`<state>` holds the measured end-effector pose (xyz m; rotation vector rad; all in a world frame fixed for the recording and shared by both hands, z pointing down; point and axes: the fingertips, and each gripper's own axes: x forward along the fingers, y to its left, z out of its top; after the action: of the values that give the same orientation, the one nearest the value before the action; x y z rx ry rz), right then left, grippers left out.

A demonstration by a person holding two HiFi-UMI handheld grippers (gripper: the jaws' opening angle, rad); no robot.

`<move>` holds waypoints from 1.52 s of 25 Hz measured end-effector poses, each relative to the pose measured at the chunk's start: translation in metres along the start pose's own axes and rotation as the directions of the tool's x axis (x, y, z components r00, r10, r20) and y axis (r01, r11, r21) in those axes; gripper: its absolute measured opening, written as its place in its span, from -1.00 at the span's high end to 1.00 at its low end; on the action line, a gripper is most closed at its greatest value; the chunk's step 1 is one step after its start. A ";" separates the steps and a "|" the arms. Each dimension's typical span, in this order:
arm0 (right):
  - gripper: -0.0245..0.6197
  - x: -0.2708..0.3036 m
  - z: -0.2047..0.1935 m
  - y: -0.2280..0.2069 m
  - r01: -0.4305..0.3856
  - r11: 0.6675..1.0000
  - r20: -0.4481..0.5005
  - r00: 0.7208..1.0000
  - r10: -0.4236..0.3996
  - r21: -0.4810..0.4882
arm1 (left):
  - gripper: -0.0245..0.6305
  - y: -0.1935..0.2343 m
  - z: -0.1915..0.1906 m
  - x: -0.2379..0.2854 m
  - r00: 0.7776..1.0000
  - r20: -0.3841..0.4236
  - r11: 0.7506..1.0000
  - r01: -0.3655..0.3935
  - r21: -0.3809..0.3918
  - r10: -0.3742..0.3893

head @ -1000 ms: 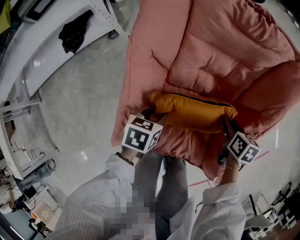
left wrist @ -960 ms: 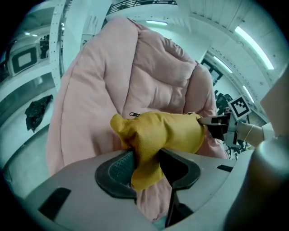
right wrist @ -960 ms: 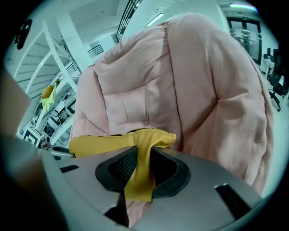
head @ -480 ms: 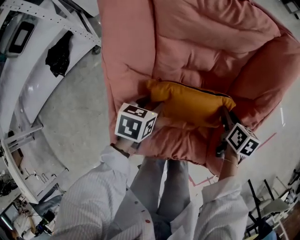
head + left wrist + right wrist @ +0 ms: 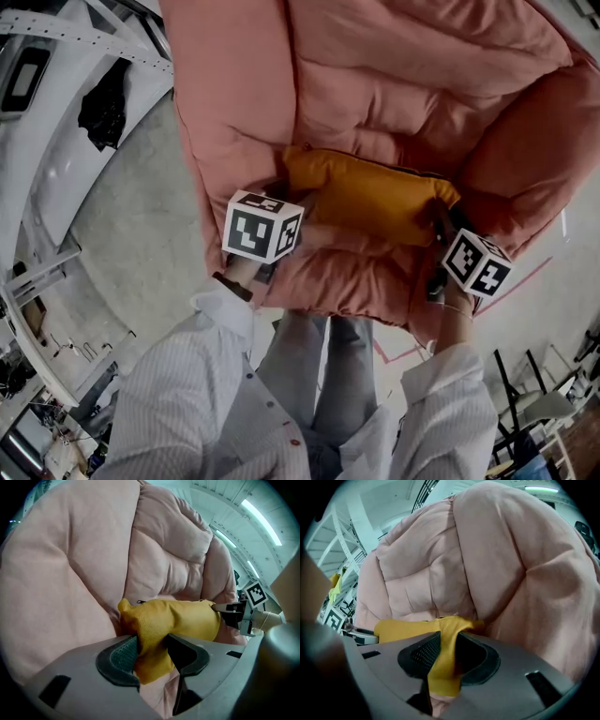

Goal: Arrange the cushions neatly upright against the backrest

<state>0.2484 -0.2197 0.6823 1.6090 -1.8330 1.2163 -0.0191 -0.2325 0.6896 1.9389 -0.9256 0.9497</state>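
A yellow cushion (image 5: 370, 197) lies across the seat of a puffy pink armchair (image 5: 394, 84), at the foot of its backrest. My left gripper (image 5: 292, 206) holds the cushion's left corner; its jaws are opening, with yellow fabric (image 5: 154, 634) still bunched between the pads. My right gripper (image 5: 439, 214) is shut on the cushion's right corner, a fold of fabric (image 5: 443, 660) pinched between its pads. In the left gripper view the right gripper (image 5: 225, 609) shows at the cushion's far end. The backrest (image 5: 440, 564) rises behind the cushion in both gripper views.
A white metal frame table (image 5: 47, 112) with a black cloth (image 5: 103, 103) on it stands at the left, across grey floor (image 5: 131, 216). Red tape (image 5: 525, 277) marks the floor at the right. The person's legs (image 5: 328, 375) stand at the chair's front edge.
Both grippers have carried the yellow cushion a little further back over the seat towards the backrest. The head view has shifted, so the armchair sits more to the left.
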 end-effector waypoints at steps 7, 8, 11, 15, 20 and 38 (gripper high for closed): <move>0.56 0.005 -0.002 -0.008 0.010 1.000 -0.026 1.000 -0.010 -0.010 | 0.23 0.001 -0.001 0.008 0.999 -0.001 0.999 -0.032 -0.017 0.032; 0.56 0.006 -0.002 -0.008 0.006 1.000 -0.027 1.000 -0.007 -0.012 | 0.23 0.001 -0.001 0.008 0.999 0.000 0.999 -0.034 -0.016 0.034; 0.54 0.005 0.001 -0.007 -0.014 1.000 -0.030 0.999 0.014 0.005 | 0.22 0.002 0.000 0.005 0.999 0.003 0.999 -0.044 -0.014 0.044; 0.50 0.002 0.002 -0.005 -0.026 1.000 -0.045 0.999 0.026 0.014 | 0.21 0.004 -0.001 0.000 0.998 0.005 0.998 -0.060 -0.021 0.060; 0.50 -0.011 0.004 -0.006 -0.013 0.999 -0.045 0.999 0.011 -0.029 | 0.21 0.000 0.005 -0.019 0.994 0.067 0.995 -0.081 -0.065 0.085; 0.50 -0.235 0.120 0.212 -0.187 0.967 0.073 0.977 0.202 -0.172 | 0.27 -0.114 0.074 -0.267 0.947 0.281 0.982 0.177 -0.060 -0.153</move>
<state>0.1354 -0.1918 0.3647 1.4422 -2.1305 1.0528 -0.0238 -0.1747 0.3956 2.0723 -0.9234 0.5438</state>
